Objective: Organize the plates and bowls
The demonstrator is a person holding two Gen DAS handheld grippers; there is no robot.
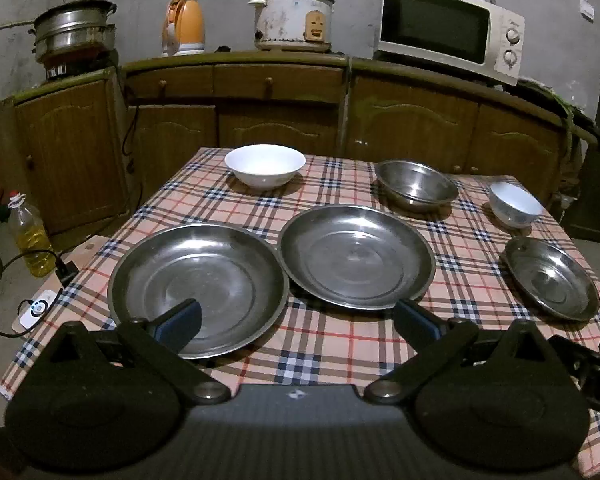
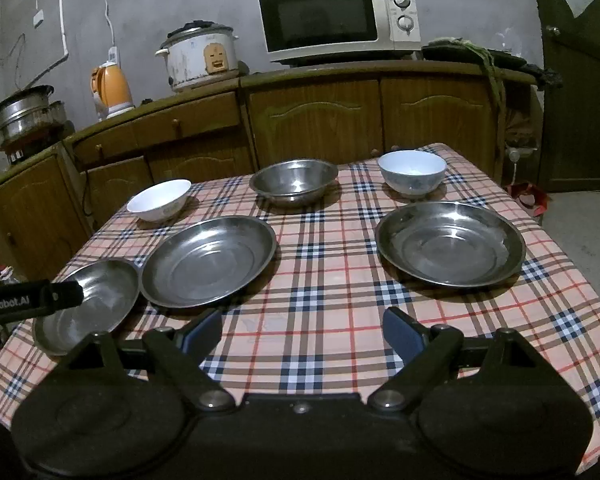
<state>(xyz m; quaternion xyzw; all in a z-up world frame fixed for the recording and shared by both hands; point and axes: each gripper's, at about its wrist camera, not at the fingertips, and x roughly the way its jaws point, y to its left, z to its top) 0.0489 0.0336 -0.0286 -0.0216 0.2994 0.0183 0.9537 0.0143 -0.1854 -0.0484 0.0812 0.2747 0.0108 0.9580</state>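
table (image 2: 320, 280) plaid cloth | three steel plates (image 2: 210, 260) | three bowls (image 2: 294, 186)

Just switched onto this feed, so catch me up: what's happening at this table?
Nothing is picked up yet. A person holds the left gripper and right gripper open above the near edge of the checked tablecloth. Three steel plates lie separately, unstacked. Behind them sit a white bowl, a steel bowl and a smaller white bowl.

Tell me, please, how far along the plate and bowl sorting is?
Nothing looks stacked yet: three steel plates and three bowls lie separately on the checked tablecloth. Left gripper and right gripper are both open and empty. All the grouping remains.
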